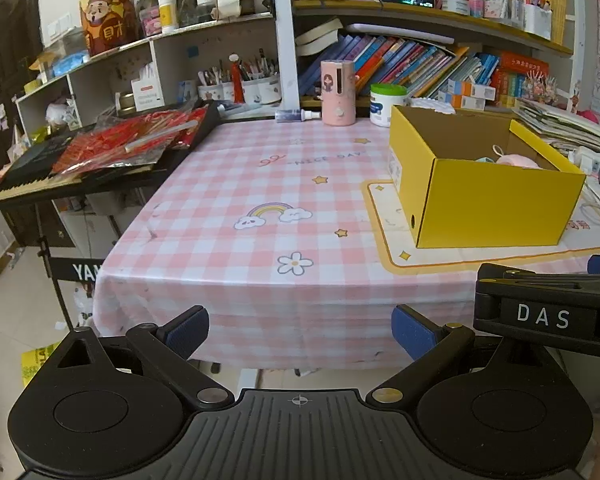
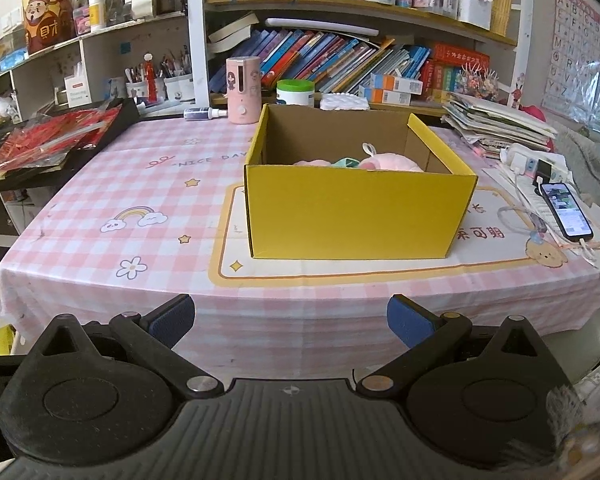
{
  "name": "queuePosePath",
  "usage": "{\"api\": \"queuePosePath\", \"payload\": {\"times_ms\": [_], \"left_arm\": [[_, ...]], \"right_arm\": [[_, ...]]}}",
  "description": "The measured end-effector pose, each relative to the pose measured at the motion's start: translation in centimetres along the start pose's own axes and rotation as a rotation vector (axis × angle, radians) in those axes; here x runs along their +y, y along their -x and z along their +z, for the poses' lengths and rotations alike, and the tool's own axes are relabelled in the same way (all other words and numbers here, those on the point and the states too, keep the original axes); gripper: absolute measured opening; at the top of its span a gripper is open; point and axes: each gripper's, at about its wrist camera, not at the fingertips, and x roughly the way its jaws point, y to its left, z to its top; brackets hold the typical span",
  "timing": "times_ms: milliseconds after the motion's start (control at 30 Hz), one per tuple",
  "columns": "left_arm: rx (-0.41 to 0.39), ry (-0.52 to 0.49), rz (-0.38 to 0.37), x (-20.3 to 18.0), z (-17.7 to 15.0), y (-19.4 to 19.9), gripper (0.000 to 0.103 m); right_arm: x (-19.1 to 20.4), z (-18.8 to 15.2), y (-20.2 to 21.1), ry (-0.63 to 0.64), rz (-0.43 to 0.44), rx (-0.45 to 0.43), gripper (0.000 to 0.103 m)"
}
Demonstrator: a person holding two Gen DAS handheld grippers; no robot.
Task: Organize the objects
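A yellow cardboard box (image 2: 360, 216) stands open on a cream mat on the pink checked table; it also shows in the left wrist view (image 1: 496, 208). Inside it lie a pink plush item (image 2: 388, 161) and a pale green item (image 2: 346, 162), both mostly hidden by the front wall. My right gripper (image 2: 290, 322) is open and empty, held off the table's near edge in front of the box. My left gripper (image 1: 300, 332) is open and empty, off the near edge, left of the box. The right gripper's body (image 1: 548, 312) shows at the left view's right edge.
A pink cylinder device (image 2: 242, 90), a white tub with green lid (image 2: 295, 94) and a small spray bottle (image 2: 204, 113) stand at the table's back. A phone (image 2: 566, 210) and cables lie right of the box. A keyboard with red packets (image 1: 112, 148) sits left. Bookshelves behind.
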Motion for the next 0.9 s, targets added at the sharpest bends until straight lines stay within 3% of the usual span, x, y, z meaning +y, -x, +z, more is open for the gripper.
{"api": "queuePosePath", "payload": {"times_ms": [900], "left_arm": [[0.008, 0.02, 0.01, 0.52, -0.39, 0.03, 0.099]], "right_arm": [[0.06, -0.16, -0.34, -0.009, 0.039, 0.021, 0.103]]}}
